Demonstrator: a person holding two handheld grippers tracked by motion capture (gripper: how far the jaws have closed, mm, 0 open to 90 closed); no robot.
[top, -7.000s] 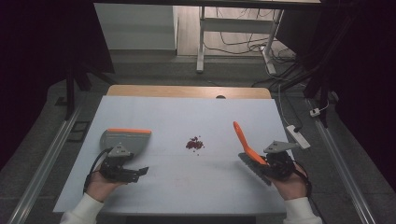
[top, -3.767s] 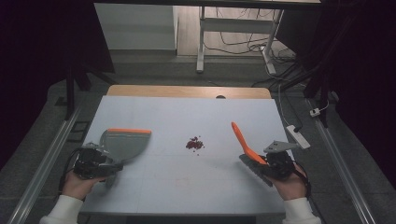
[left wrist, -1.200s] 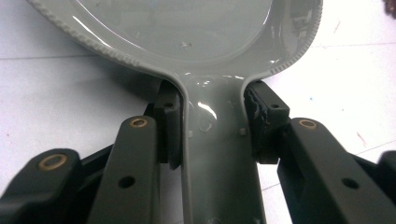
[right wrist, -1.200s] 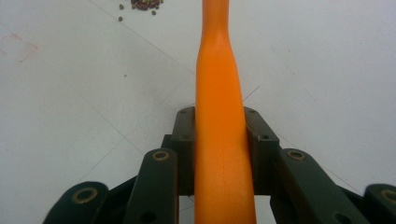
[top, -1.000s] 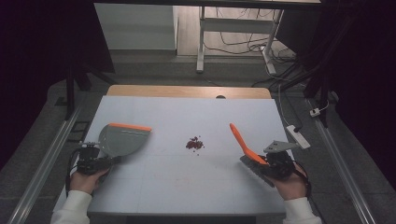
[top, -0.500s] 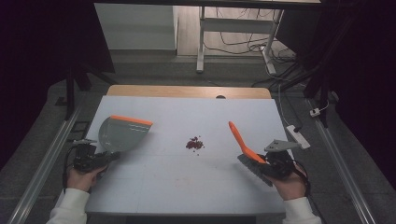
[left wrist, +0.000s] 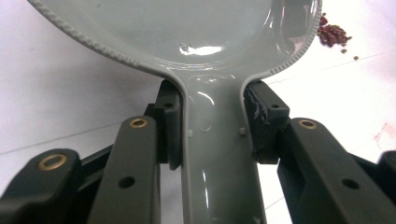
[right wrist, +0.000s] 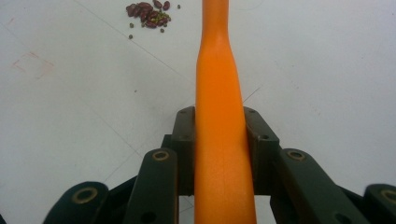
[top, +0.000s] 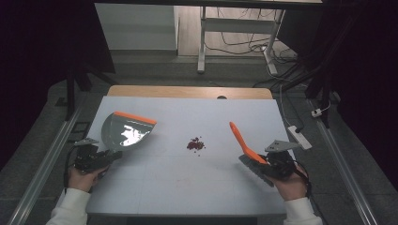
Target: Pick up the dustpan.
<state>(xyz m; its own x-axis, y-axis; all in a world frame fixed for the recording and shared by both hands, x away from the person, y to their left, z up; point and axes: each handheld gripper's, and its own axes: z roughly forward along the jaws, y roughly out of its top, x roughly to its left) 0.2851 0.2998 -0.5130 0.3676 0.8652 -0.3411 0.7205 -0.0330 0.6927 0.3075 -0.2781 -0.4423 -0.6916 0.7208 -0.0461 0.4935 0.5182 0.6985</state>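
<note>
The left gripper (left wrist: 212,140) fingers clamp the grey plastic dustpan's (top: 126,132) handle. The right gripper (right wrist: 219,149) fingers clamp the orange plastic brush handle (right wrist: 220,140); red beans (top: 195,145) lie ahead.

On the counter (top: 187,187) a small heap of beans (top: 195,145) lies near the middle. The dustpan (top: 126,131) is to the left of the beans, well apart from them. Its handle points back toward the person, and the left gripper (top: 101,159) is clamped on it near the left edge. The brush (top: 244,143) is to the right of the beans. The right gripper (top: 267,168) grips the brush's lower end, nearer the person, and its long part slants up and away.
</note>
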